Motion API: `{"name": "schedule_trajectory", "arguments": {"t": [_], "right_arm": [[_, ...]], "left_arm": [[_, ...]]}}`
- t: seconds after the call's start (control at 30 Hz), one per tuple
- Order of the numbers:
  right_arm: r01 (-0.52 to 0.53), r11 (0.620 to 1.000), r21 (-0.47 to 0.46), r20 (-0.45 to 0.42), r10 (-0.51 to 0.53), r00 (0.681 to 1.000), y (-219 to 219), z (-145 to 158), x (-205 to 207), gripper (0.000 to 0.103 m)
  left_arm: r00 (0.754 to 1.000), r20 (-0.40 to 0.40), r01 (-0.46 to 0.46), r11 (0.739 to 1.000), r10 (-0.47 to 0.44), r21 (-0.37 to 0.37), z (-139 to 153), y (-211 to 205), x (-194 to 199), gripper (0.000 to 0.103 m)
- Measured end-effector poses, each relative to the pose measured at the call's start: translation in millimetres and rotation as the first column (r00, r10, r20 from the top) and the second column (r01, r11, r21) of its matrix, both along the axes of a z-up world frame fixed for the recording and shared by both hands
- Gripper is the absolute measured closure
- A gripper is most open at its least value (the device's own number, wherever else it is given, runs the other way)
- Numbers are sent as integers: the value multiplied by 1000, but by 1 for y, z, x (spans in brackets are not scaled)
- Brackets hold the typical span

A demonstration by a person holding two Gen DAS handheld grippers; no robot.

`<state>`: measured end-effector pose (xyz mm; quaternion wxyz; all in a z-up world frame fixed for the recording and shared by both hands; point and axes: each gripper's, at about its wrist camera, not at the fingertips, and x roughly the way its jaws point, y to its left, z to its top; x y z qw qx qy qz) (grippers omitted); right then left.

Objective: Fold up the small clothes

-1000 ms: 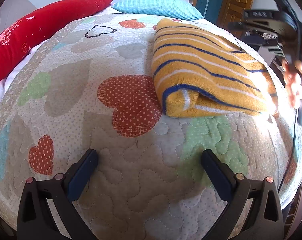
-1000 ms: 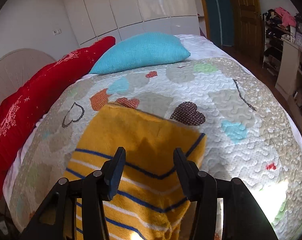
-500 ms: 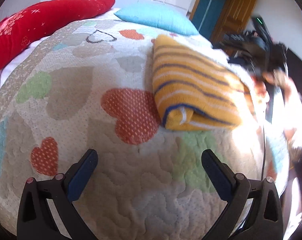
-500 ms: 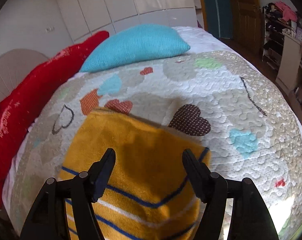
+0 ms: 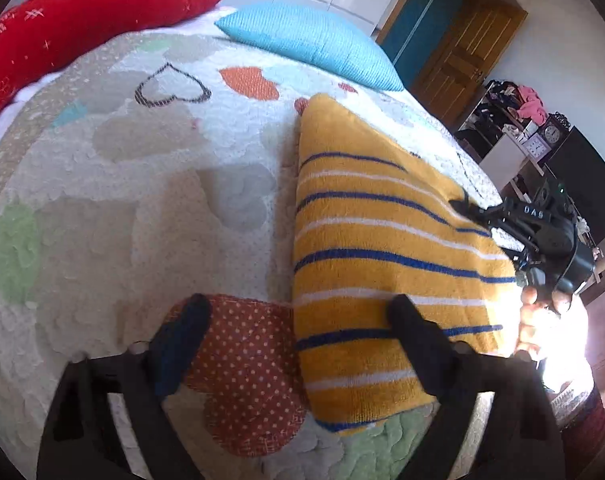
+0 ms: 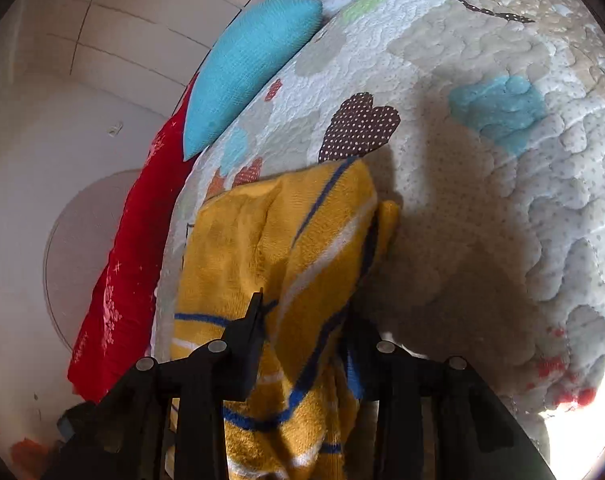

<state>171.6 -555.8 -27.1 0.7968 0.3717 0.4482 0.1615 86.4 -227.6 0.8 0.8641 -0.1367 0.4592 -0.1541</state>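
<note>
A yellow garment [image 5: 382, 240] with blue and white stripes lies folded on the heart-patterned quilt [image 5: 142, 200]. My left gripper [image 5: 298, 332] straddles its near left edge. One finger is over the cloth, the other over a red dotted heart, and the jaws are closing without pressing the fabric. In the right wrist view the garment [image 6: 262, 240] is bunched up between the fingers of my right gripper [image 6: 306, 324], whose jaws are closing on its edge. The left wrist view shows the right gripper [image 5: 464, 207] at the garment's far right edge, held by a person's hand [image 5: 542, 300].
A red pillow [image 5: 82, 20] and a blue pillow [image 5: 310, 44] lie at the head of the bed. A wooden door [image 5: 454, 56] and a cluttered shelf with clocks [image 5: 534, 136] stand beyond the bed's right side. The quilt drops off at its right edge.
My left gripper moved forward over the garment's near edge and its jaws narrowed. My right gripper dropped, rolled and closed on the garment's edge, bunching the cloth.
</note>
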Motion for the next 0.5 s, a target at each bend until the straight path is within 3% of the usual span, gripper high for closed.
{"name": "schedule_trajectory", "arguments": {"t": [0.07,0.17,0.3,0.4,0.5], "right_arm": [[-32,996,-89,42,35,998,10,20,10,78],[-58,985,-162,80,72,994,22,39,19,79],[-58,920,-388,27,74,997,34,28,16,61],[27,903,-429,91,13,996,21,44,-12,59],[112,883,-456,209,-16,978,10,70,-46,60]], "left_arm": [[1000,-26,-1,999,0,-41,-4,-4,0,38],[1000,10,-8,1000,8,2,-2,-15,-8,38],[1000,-6,10,1000,-10,15,6,-14,-17,38],[998,57,33,997,-37,69,30,-9,-29,36],[994,103,34,993,-45,112,46,-11,-25,29]]}}
